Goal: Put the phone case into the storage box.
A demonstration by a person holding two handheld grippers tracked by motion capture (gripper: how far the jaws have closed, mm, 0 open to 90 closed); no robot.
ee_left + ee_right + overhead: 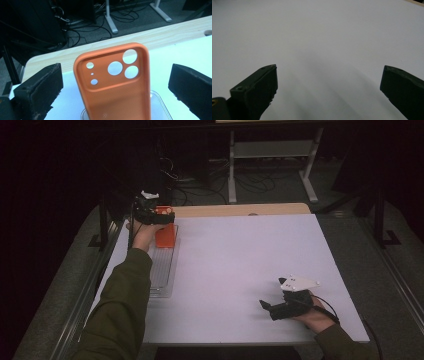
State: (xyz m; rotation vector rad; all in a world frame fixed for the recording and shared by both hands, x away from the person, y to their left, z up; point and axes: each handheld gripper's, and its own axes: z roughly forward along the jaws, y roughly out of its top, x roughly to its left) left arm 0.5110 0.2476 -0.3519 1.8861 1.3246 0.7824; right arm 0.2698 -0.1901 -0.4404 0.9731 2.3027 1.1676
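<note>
An orange phone case (pixel 115 100) with camera cut-outs stands upright at the far end of a clear plastic tray (pixel 161 105). My left gripper (pixel 116 72) is open around the case, its jaws wide on either side and well apart from it. From above, the orange phone case (pixel 166 236) sits at the table's far left with the left gripper (pixel 161 216) just over its top. My right gripper (pixel 267 307) rests low near the front right of the table. Its jaws stand open with only bare white surface between them, as the right gripper view (pixel 329 72) confirms.
The clear tray (pixel 162 270) runs along the left edge of the white table (pixel 240 260). A wooden strip (pixel 240 210) borders the far edge. Beyond it are a white desk frame (pixel 270 150) and cables on a dark floor.
</note>
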